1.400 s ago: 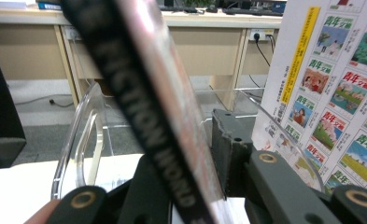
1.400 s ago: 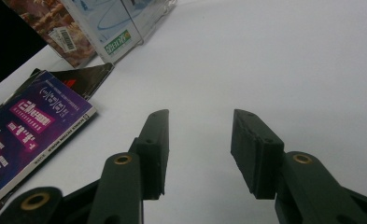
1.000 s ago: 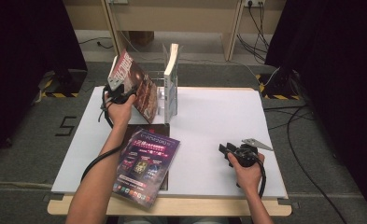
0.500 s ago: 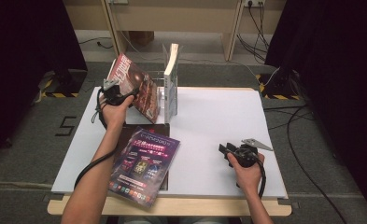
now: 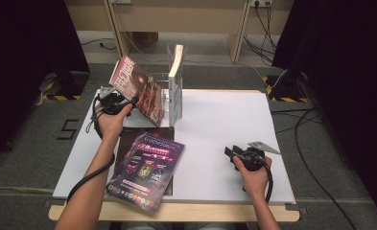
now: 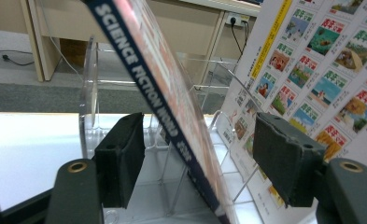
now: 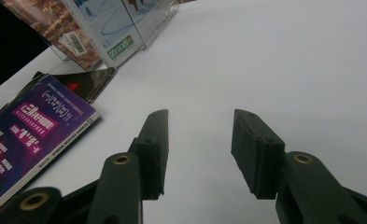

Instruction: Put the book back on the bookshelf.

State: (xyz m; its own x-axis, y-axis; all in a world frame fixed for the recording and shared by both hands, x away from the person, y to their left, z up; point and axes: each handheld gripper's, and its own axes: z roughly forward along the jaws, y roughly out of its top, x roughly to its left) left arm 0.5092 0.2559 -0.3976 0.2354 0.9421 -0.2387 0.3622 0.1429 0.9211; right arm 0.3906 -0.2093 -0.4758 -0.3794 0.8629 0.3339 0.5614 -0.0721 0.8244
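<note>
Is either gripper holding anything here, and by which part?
Nothing is held. The left gripper has just opened its jaws; the leaning red-covered magazine stands between them, its spine untouched. The right gripper is open over the white table.

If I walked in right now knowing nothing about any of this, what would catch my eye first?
Probably the red magazine leaning tilted in the clear rack at the table's far edge, with the left gripper right by it: its jaws have just been opening and stand apart around the magazine's spine, no longer pressing it. Next, the purple magazine lying flat near the front edge, and the right gripper resting open on the white table.
</note>
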